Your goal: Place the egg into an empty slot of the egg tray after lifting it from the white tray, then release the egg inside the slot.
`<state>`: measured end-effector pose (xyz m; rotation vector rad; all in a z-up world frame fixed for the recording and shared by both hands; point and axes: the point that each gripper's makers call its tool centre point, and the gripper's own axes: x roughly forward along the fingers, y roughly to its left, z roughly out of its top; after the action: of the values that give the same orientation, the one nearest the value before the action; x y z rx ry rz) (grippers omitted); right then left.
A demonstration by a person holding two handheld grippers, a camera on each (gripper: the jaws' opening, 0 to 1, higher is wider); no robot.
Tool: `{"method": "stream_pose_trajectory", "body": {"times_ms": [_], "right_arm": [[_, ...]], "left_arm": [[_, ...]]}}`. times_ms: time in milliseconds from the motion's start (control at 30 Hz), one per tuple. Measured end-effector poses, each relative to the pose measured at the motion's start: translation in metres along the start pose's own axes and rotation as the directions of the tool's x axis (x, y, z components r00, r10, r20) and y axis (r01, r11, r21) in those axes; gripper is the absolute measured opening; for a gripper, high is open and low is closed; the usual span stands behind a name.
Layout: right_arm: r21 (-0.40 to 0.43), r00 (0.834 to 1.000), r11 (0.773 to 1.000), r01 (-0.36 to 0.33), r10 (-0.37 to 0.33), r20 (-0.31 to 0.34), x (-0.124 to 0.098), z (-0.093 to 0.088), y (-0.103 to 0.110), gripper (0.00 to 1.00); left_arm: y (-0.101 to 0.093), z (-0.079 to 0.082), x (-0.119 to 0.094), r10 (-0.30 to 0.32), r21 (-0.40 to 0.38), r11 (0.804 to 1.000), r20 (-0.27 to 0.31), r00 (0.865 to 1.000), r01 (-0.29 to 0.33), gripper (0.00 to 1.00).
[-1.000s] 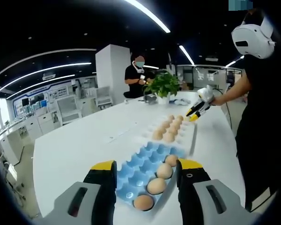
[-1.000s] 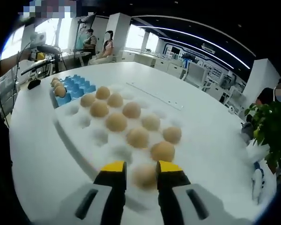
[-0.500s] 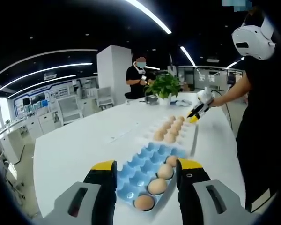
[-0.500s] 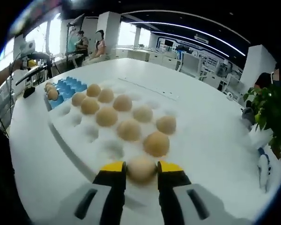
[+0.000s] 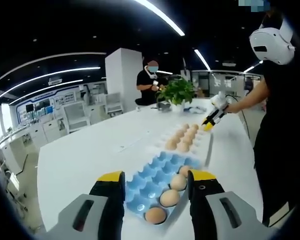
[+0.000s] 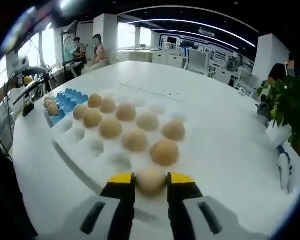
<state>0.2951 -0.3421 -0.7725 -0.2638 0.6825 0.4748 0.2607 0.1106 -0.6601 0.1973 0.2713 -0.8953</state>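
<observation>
now we hold the egg pinched in our right gripper, above the near edge of the white tray; next we carry it to an empty slot of the blue egg tray. our left gripper hangs open over that tray's eggs. a plant stands aside.

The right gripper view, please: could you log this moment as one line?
right gripper: shut on egg | white tray: below, eggs remain | left gripper: open over blue tray
</observation>
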Motion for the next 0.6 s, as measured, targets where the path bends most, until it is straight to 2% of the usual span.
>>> {"method": "stream_pose_trajectory", "body": {"times_ms": [133,333,600], "right_arm": [[-0.001,1.0,1.0,0.004,-0.004,0.024,-0.01,0.011,0.0,0.24],[-0.009,0.998,1.0,-0.024,0.024,0.061,-0.017,0.027,0.012,0.24],[-0.046,0.989,0.994,-0.096,0.101,0.105,-0.011,0.051,0.05,0.24]], "left_arm": [[0.0,0.0,0.0,0.0,-0.001,1.0,0.0,1.0,0.0,0.5],[0.001,0.001,0.0,0.005,-0.001,1.0,0.003,1.0,-0.005,0.5],[0.001,0.001,0.0,0.007,-0.002,1.0,0.002,1.0,-0.007,0.5]]}}
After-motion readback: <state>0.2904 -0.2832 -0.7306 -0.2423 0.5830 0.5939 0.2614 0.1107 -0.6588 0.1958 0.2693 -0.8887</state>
